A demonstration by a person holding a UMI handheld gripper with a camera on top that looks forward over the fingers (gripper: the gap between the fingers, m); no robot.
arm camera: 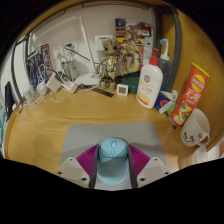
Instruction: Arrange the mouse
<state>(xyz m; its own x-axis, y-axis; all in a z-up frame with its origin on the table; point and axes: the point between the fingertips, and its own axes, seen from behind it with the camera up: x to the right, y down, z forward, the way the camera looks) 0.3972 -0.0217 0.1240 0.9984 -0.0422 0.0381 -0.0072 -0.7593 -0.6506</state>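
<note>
The gripper (pixel 111 160) hangs above a light wooden desk (pixel 70 125), its two fingers with magenta pads (pixel 88 158) drawn in close around a small pale blue-grey computer mouse (pixel 110 150). Both pads appear to press on the mouse's sides, so the mouse seems held between them rather than resting on the desk; the contact on its underside is hidden by the gripper body.

Below and ahead of the fingers lies a grey rectangular mouse mat (pixel 112 128), which is the likely place for the mouse.

The main risk is a slip: the mouse's shell is rounded and smooth, and the pads meet it only along narrow flanks, so a tilt or a quick move could let it rotate or drop out before it is over the mat. Opening the fingers while well above the mat could make it land askew or bounce off the mat's edge.

To the right stand a white pump bottle with an orange label (pixel 150 85), a red and yellow snack tube (pixel 189 92) and a white cup (pixel 197 127) near the desk's edge. A wide swing that way could knock them over. The cluttered cables at the back lie well apart.
</note>
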